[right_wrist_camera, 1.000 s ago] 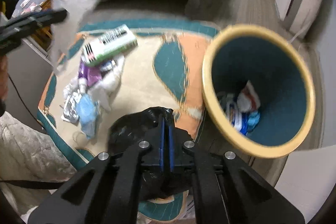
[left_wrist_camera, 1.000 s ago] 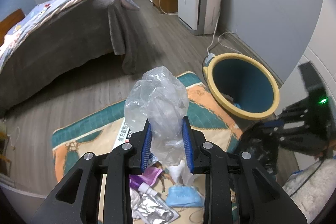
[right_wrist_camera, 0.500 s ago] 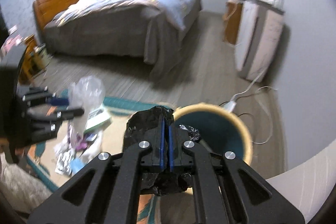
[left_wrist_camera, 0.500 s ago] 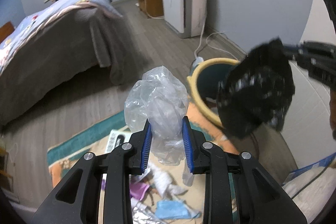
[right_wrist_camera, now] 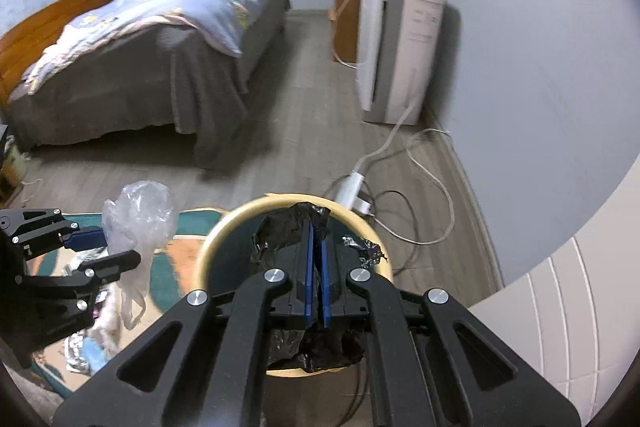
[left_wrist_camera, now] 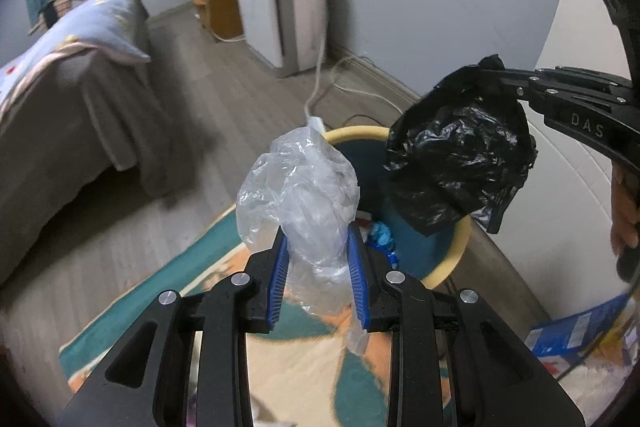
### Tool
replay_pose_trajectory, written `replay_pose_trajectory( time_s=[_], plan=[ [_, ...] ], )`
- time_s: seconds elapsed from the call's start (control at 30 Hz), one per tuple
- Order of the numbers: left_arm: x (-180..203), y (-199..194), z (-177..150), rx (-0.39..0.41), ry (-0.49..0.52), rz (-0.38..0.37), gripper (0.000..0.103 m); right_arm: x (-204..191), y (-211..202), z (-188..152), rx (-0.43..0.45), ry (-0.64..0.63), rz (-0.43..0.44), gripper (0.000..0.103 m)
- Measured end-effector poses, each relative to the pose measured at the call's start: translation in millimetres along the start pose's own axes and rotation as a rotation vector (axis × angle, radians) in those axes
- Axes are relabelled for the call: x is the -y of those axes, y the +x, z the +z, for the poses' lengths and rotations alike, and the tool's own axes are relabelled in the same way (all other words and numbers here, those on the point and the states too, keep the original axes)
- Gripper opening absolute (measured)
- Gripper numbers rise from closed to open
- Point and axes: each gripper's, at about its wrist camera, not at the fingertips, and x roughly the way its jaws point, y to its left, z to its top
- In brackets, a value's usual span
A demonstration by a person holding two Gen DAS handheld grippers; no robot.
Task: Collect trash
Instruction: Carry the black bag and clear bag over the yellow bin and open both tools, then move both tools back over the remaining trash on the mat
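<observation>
My left gripper point(left_wrist_camera: 316, 251) is shut on a crumpled clear plastic bag point(left_wrist_camera: 298, 187), held just short of the bin's near rim. The bin point(left_wrist_camera: 452, 259) is teal inside with a yellow rim and has some trash at its bottom. My right gripper point(right_wrist_camera: 316, 239) is shut on a crumpled black plastic bag point(right_wrist_camera: 280, 231), which hangs directly above the bin's mouth point(right_wrist_camera: 224, 227). The left wrist view shows that black bag point(left_wrist_camera: 460, 155) dangling from the right gripper's fingers point(left_wrist_camera: 532, 87). The right wrist view shows the clear bag point(right_wrist_camera: 136, 215) in the left gripper point(right_wrist_camera: 108, 247), left of the bin.
The bin stands at the corner of a teal and orange rug point(left_wrist_camera: 180, 275), where more litter point(right_wrist_camera: 88, 343) lies. A power strip and white cables point(right_wrist_camera: 356, 191) lie behind the bin. A bed point(right_wrist_camera: 160, 43), an air purifier point(right_wrist_camera: 396, 43) and a blue box point(left_wrist_camera: 576, 331) are nearby.
Both grippers have swung over toward the bin. The right one rose from the rug with the black bag and now hangs over the bin's mouth; the left one carried the clear bag closer.
</observation>
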Motion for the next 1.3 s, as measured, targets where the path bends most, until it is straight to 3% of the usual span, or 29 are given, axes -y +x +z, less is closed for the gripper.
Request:
replay_pose_trajectory(
  time_s=[0.1,0.13,0.17,0.23,0.4,0.53,0.6,0.7,0.8,1.1,1.3],
  plan=[
    [9,20,8,-0.019,-0.004,-0.042,0.034,6,10,-2,-0.015,0.015,-0.019,0.003],
    [10,25,10,-0.018,-0.011,-0.058,0.044,6,13,-2,-0.015,0.023,-0.022,0.005],
    [10,29,11,-0.018,-0.016,-0.054,0.061,7,16,-1,-0.018,0.029,-0.026,0.007],
    [9,32,13,-0.007,-0.025,-0.039,0.073,10,20,-3,-0.023,0.038,-0.021,0.012],
    [-2,30,10,-0.001,-0.046,-0.008,0.09,10,20,-4,-0.015,0.044,-0.015,0.037],
    [-14,20,1,0.006,-0.073,0.05,0.093,10,14,-8,-0.007,0.046,-0.018,0.052],
    [-21,7,-7,0.029,-0.085,0.066,0.094,10,10,-9,-0.004,0.048,-0.011,0.07],
    [-31,-13,-19,0.057,-0.082,0.114,0.096,6,3,-10,0.004,0.044,0.001,0.087],
    [-42,-32,-30,0.076,-0.091,0.157,0.097,-1,-4,-9,0.011,0.031,-0.009,0.097],
    [-90,-100,-75,0.111,-0.191,0.277,0.098,-46,-18,-8,-0.011,0.017,0.016,0.097],
    [-125,-133,-119,0.066,-0.3,0.386,0.098,-115,-19,-15,-0.068,-0.038,0.026,0.097]
  ],
)
